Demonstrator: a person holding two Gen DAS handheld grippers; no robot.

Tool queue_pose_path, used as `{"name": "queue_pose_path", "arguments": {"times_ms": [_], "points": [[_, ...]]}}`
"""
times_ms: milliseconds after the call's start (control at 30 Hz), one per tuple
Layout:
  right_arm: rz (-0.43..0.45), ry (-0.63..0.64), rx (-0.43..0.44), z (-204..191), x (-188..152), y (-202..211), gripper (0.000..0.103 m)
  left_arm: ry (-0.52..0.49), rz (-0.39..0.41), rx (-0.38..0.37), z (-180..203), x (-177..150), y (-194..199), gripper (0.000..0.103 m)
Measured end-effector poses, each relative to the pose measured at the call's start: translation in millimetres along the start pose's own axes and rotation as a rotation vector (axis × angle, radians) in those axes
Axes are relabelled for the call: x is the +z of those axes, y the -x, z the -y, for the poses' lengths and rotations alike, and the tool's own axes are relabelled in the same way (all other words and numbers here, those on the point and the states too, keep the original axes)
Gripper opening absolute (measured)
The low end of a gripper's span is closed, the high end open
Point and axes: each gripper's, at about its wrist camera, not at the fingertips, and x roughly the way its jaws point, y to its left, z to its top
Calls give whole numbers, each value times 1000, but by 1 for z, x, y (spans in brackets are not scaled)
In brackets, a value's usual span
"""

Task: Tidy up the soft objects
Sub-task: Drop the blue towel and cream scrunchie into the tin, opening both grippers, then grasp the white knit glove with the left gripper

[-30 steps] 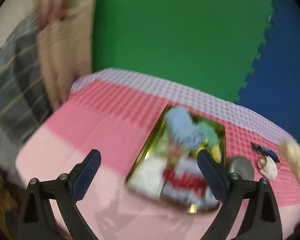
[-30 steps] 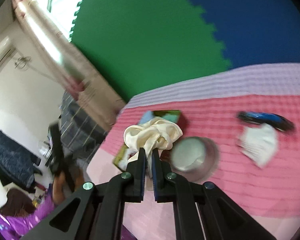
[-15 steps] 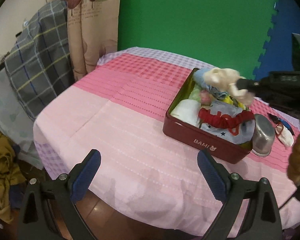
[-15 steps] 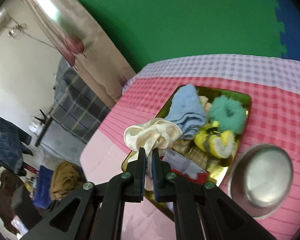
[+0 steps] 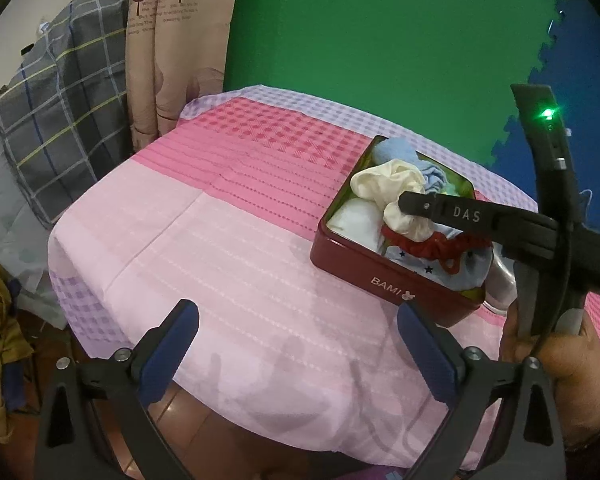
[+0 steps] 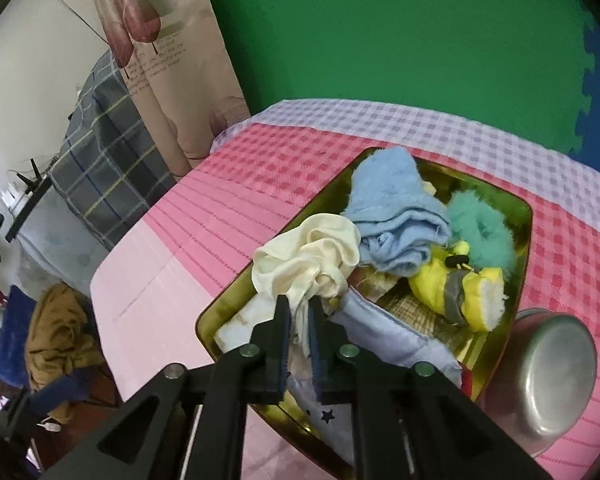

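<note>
A dark red tin (image 5: 384,276) with a gold inside (image 6: 522,216) stands on the pink cloth, full of soft things: a light blue towel (image 6: 392,212), a teal scrunchie (image 6: 482,228), a yellow sock (image 6: 456,292), a red scrunchie (image 5: 440,246). My right gripper (image 6: 300,308) is shut on a cream scrunchie (image 6: 308,256) and holds it over the tin's near-left part; it also shows in the left wrist view (image 5: 384,188). My left gripper (image 5: 298,328) is open and empty, back from the tin over the table's front edge.
A steel bowl (image 6: 552,372) lies upside down right of the tin. The pink checked tablecloth (image 5: 220,224) covers the table. A curtain (image 5: 172,52) and a plaid cloth (image 5: 60,120) hang at the left. Clothes (image 6: 56,328) lie on the floor.
My right gripper has carried the cream scrunchie from beside the bowl to over the tin and lowered it. My left gripper has pulled back from the tin.
</note>
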Motion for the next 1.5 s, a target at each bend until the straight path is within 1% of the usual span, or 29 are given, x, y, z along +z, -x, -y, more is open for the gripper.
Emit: {"name": "queue_pose_path", "arguments": {"times_ms": [67,100,133,267,333,367,400,467,500,533,567,600,667,700,767,800,833,933,1000,1033,1100,1133,1167,1200,1267,1333,1400,1500], "points": [[2,-2,26,-1,0,3,29,0,-5,0,0,0,-1,98],[3,-3,34,-1,0,4,44,-1,-9,-1,0,0,-2,98],[8,-3,32,-1,0,6,55,-1,-14,-1,0,0,-3,98],[72,11,27,1,-1,22,56,-11,-16,12,2,-1,-5,98],[130,19,30,7,-8,43,56,-22,-18,25,3,-1,-6,98],[170,31,4,12,-15,57,56,-24,-19,28,3,-1,-7,98],[203,43,-44,18,-23,71,57,-24,-20,29,3,-2,-7,98],[240,48,-133,34,-38,91,61,-26,-18,29,4,-2,-7,98],[253,43,-217,52,-53,105,62,-28,-17,29,4,-2,-7,98],[254,37,-273,66,-62,112,63,-33,-14,30,5,-3,-6,98],[249,30,-334,82,-72,119,63,-38,-11,30,7,-4,-5,98],[227,9,-424,109,-88,129,63,-43,-9,28,8,-4,-5,98],[184,-50,-518,149,-106,142,63,-63,-8,18,14,-6,-3,98],[156,-119,-570,183,-122,155,63,-76,-6,14,18,-7,-2,98],[132,-208,-631,223,-141,174,63,-114,-1,1,28,-9,1,98],[121,-267,-685,251,-154,188,63,-131,-1,-9,34,-10,2,98],[111,-298,-715,267,-161,196,63,-146,-4,-26,40,-10,4,98],[76,-369,-805,314,-180,217,63,-196,-21,-115,64,-12,11,98],[72,-408,-837,338,-190,227,63,-241,-21,-150,82,-12,15,98],[74,-427,-839,345,-193,229,63,-277,-24,-175,97,-11,16,98],[66,-479,-830,360,-201,229,63,-327,-33,-218,121,-9,18,98],[67,-507,-808,365,-205,227,64,-363,-47,-258,139,-7,18,98],[84,-513,-803,366,-206,229,66,-384,-61,-287,152,-5,16,98],[82,-513,-799,362,-206,227,69,-407,-78,-317,165,-3,14,99],[79,-517,-779,366,-206,225,71,-456,-130,-397,199,3,5,100],[86,-524,-760,368,-207,226,77,-494,-183,-470,235,10,-8,100],[82,-517,-751,367,-206,222,80,-520,-215,-511,266,17,-22,100],[85,-515,-746,366,-206,221,81,-562,-241,-549,310,25,-46,100]]}}
